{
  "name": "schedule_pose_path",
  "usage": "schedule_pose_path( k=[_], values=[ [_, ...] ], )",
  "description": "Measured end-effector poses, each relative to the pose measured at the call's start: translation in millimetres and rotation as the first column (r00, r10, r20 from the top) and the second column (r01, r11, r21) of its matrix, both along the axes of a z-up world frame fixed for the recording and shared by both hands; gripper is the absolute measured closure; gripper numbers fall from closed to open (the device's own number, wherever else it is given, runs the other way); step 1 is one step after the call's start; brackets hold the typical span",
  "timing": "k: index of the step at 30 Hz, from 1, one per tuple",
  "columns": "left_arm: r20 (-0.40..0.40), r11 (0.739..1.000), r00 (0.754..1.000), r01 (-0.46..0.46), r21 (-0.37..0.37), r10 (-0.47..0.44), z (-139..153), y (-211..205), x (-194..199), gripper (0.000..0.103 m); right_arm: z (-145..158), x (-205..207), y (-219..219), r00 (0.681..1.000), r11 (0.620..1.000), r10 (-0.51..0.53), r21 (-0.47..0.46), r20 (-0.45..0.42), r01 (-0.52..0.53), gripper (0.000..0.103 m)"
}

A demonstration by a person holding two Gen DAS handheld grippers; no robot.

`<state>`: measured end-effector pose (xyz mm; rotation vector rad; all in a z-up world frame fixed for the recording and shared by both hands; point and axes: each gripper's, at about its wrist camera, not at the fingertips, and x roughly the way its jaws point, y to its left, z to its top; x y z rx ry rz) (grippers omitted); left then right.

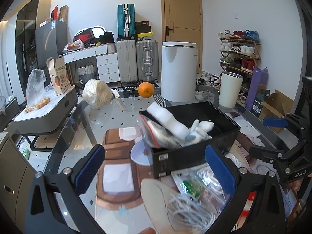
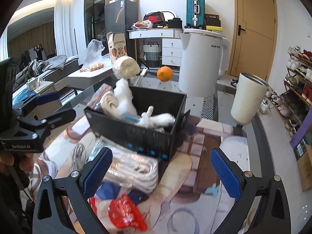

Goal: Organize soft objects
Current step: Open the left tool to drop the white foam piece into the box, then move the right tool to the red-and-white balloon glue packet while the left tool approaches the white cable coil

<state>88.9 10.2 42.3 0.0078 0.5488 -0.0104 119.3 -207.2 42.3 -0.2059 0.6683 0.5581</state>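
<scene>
Blue-padded jaws on my right gripper (image 2: 161, 168) stand spread wide, clamping nothing; a bagged white rope bundle (image 2: 134, 167) and a red-printed clear packet (image 2: 124, 212) lie on the mat beneath and between them, and I cannot tell whether the pads touch either. My left gripper (image 1: 154, 167) is likewise released, with a clear bag holding a green item (image 1: 193, 185) and a coiled white cord (image 1: 187, 210) below it. Both point downward toward the black box (image 2: 136, 132), which holds white plush pieces (image 2: 124, 97) and a zip bag (image 1: 154, 128); only the left view shows a fingertip (image 1: 148, 231) at the bottom edge; only the right view shows a hand (image 2: 11, 159) gripping the other handle.
</scene>
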Motion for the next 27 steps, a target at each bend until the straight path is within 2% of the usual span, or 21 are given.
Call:
schedule_pose_path(
  k=[13, 27],
  values=[
    [-0.034, 1.0, 0.999, -0.016, -0.008, 0.015, -17.6, -7.4, -50.0, 0.0, -17.5, -45.4, -13.3, 0.999, 1.0, -0.001, 0.02, -0.052, 0.002, 0.001],
    [-0.066, 1.0, 0.998, -0.001, 0.026, 0.002, -35.4, -31.0, -64.1, 0.0, -32.1, -68.0, -8.1, 0.996, 0.999, 0.048, -0.014, -0.076, -0.049, 0.001]
  ],
)
